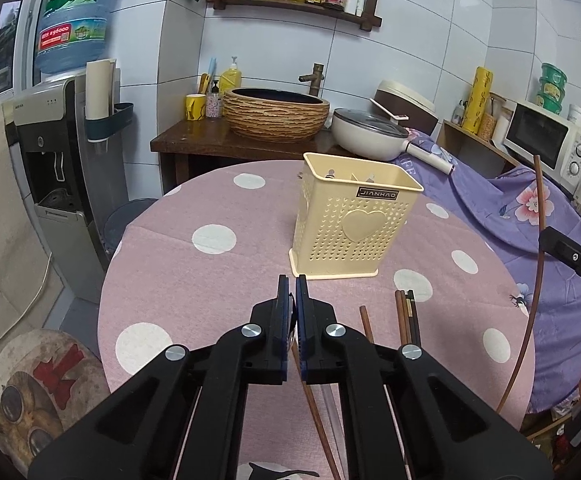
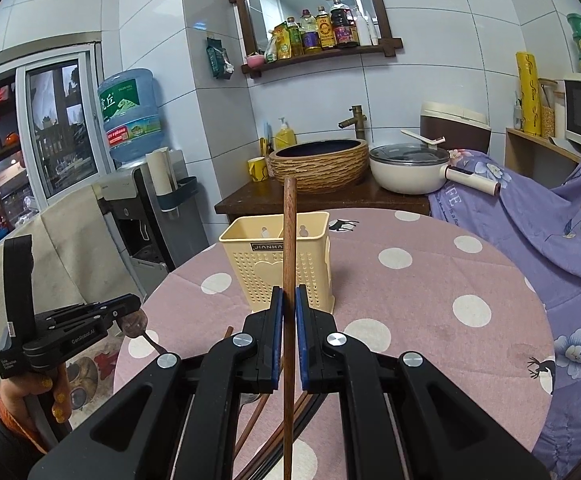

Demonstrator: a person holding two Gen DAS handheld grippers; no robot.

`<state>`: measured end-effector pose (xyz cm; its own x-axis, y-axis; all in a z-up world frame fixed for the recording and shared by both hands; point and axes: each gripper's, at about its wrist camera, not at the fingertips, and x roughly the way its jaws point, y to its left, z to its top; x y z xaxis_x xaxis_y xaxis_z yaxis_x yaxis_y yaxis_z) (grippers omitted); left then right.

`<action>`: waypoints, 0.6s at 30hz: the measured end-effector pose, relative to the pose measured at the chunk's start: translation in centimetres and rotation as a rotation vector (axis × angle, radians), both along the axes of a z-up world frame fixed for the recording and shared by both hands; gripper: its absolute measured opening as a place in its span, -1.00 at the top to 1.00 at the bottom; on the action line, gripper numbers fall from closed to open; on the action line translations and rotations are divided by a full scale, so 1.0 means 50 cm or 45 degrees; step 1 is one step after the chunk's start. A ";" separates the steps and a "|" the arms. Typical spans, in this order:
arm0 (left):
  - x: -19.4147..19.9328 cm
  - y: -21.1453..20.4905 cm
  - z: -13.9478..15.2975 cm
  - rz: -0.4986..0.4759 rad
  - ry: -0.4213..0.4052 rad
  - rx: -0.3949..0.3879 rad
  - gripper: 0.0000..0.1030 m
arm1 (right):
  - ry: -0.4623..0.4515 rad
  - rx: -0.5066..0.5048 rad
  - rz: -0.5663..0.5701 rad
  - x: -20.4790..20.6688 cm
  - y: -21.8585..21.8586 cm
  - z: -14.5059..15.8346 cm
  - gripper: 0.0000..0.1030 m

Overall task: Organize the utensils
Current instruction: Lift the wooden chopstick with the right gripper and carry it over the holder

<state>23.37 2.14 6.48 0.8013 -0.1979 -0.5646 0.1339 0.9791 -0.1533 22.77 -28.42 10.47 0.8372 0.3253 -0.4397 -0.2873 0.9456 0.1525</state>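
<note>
A cream perforated utensil holder [image 1: 354, 220] [image 2: 278, 256] stands on the pink dotted round table [image 1: 210, 280]. My right gripper [image 2: 289, 296] is shut on a long brown chopstick [image 2: 289, 232], which stands nearly upright in front of the holder. In the left wrist view that chopstick [image 1: 540, 240] rises at the right edge. My left gripper [image 1: 293, 288] is shut on a thin brown wooden utensil [image 1: 314, 412], which runs back under its fingers. From the right wrist view, a rounded brown end [image 2: 133, 322] shows at the left gripper's tip. Several loose chopsticks [image 1: 406, 316] [image 2: 258, 420] lie on the cloth near me.
Behind the table a dark wooden counter carries a woven basin [image 1: 276, 114] and a white lidded pan [image 1: 370, 134]. A water dispenser [image 1: 54, 168] stands at the left. A purple flowered cloth [image 1: 530, 208] and a microwave [image 1: 546, 140] are at the right. A patterned stool [image 1: 30, 392] sits low on the left.
</note>
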 end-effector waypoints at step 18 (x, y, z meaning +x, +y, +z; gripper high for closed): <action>0.067 -0.020 0.115 -0.135 -0.092 -0.190 0.93 | -0.127 0.128 0.053 0.056 0.022 0.074 0.87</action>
